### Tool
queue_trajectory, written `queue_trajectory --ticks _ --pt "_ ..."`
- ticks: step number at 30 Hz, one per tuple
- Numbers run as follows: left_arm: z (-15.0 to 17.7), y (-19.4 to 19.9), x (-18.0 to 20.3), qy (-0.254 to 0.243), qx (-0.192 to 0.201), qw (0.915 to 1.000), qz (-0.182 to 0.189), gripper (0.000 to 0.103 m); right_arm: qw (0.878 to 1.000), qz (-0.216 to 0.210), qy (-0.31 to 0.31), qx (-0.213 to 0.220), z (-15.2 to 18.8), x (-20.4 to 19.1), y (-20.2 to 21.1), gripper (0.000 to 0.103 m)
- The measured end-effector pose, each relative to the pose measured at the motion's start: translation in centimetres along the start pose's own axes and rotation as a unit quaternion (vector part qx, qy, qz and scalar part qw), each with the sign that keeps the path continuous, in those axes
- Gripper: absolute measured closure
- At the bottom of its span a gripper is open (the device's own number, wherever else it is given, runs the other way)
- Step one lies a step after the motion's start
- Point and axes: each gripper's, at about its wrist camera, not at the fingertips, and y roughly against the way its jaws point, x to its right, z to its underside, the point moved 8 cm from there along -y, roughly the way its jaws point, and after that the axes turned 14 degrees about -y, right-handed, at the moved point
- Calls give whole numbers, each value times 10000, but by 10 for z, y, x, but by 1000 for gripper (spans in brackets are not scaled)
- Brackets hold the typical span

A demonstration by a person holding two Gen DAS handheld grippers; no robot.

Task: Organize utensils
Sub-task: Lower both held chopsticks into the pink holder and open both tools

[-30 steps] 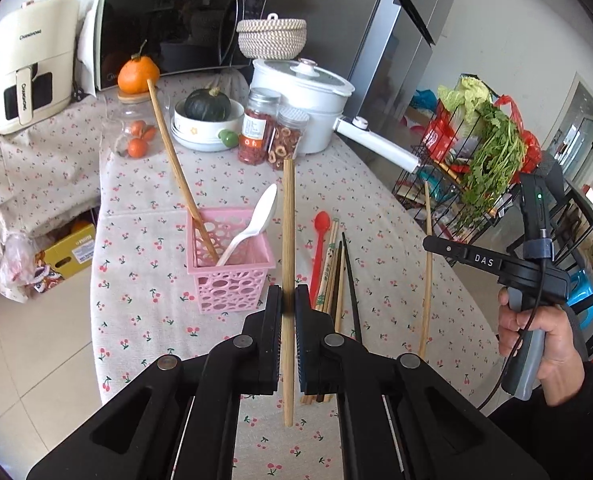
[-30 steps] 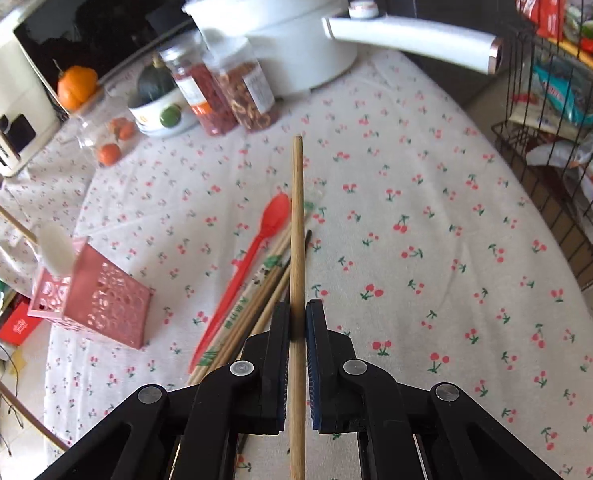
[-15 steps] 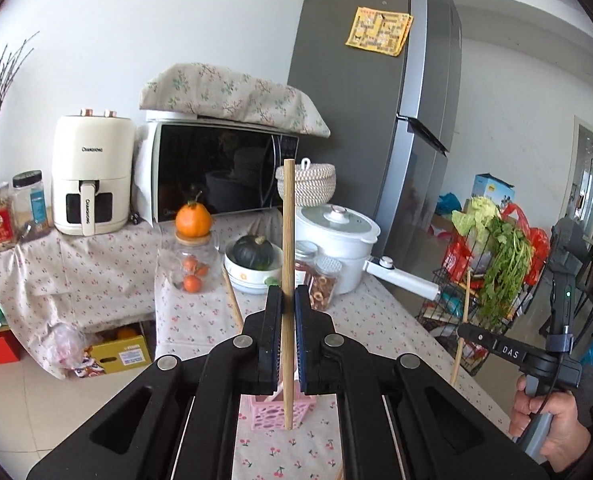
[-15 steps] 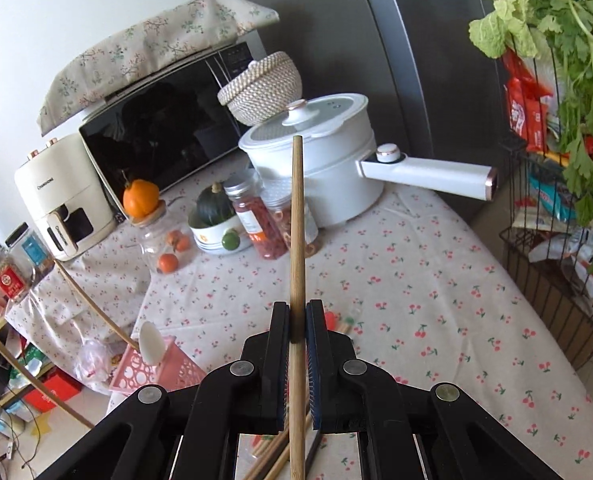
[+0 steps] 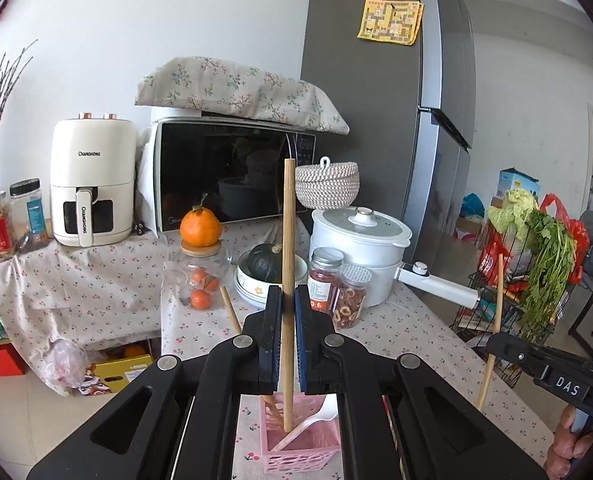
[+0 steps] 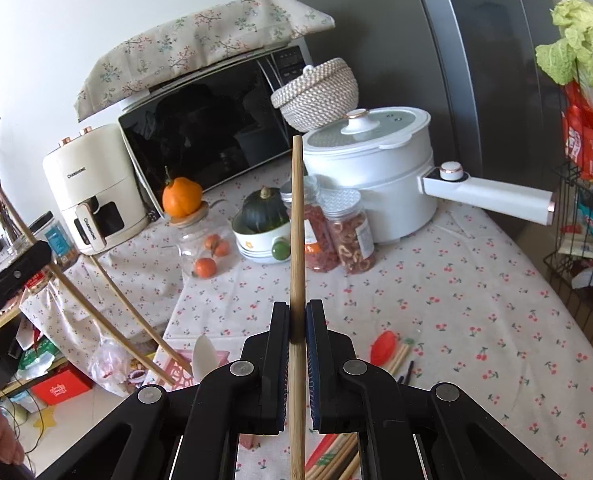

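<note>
My left gripper (image 5: 287, 300) is shut on a wooden chopstick (image 5: 288, 236) held upright, its lower tip inside the pink basket (image 5: 302, 454). The basket also holds a white spoon (image 5: 310, 426) and another chopstick (image 5: 229, 310) leaning left. My right gripper (image 6: 297, 314) is shut on a second wooden chopstick (image 6: 297, 216), upright above the table. A red spoon (image 6: 382, 346) and a bundle of chopsticks (image 6: 396, 360) lie on the cherry-print cloth (image 6: 456, 300) under it. The basket (image 6: 172, 368) shows at the lower left of the right wrist view.
At the back stand a white pot (image 5: 360, 248) with a long handle, two spice jars (image 5: 338, 288), a bowl with a squash (image 5: 266, 272), a glass jar (image 5: 200, 276) with an orange on top, a microwave (image 5: 232, 172) and an air fryer (image 5: 92, 188). A wire vegetable rack (image 5: 528, 288) stands right.
Both grippers tilted up from looking down at the table to looking level. The left chopstick came to stand upright over the pink basket with its tip lowered inside.
</note>
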Motion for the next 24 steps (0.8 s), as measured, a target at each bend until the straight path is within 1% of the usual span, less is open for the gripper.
queue_trajectory --ticks 4,8,10,12,14,16,19,20,22,24 --pt "20 -25 8 58 -473 9987 178 97 9999 -72 50 74 1 -8 -3 97" --pt "34 -44 20 28 -864 9949 527 96 9998 -145 -33 133 0 -15 -5 97" --pt "38 -45 20 -31 -992 9939 474 94 9996 -200 -109 171 -1 -19 -6 97" --pt "40 -42 19 -39 -1116 9925 490 81 9992 -285 -194 189 -2 -24 -8 97" --pt "42 -36 14 -1 -1220 9913 490 51 9987 -374 -279 213 -3 -30 -10 97" --pt "46 -28 6 79 -1316 9903 438 45 9983 -414 -303 281 -3 -37 -12 96" --pt "60 -18 -9 255 -1625 9857 378 42 9978 -430 -260 439 -5 -51 -15 96" --pt "66 -15 -16 335 -1749 9835 334 39 9975 -435 -249 502 -6 -56 -16 96" --pt "80 -11 -27 506 -2036 9774 258 36 9966 -468 -249 636 -10 -65 -18 96" --pt "93 -8 -36 721 -2247 9713 301 36 9955 -481 -236 779 -14 -75 -19 96"
